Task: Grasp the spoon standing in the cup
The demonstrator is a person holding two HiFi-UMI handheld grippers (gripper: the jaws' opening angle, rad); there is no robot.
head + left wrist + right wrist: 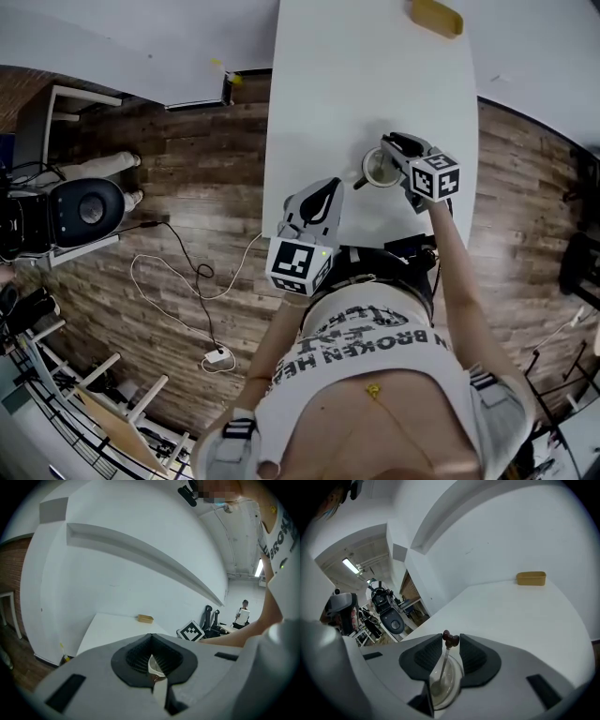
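Tongs (451, 641) closing round spoon (445, 662), seemingly clear

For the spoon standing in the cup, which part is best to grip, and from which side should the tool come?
I would grip the spoon by its thin handle just under the dark red knob at the top, coming from above. It stands nearly upright in the cup, so only that end is free above the rim. The right tool straddles it, jaws closing, the knob between them.
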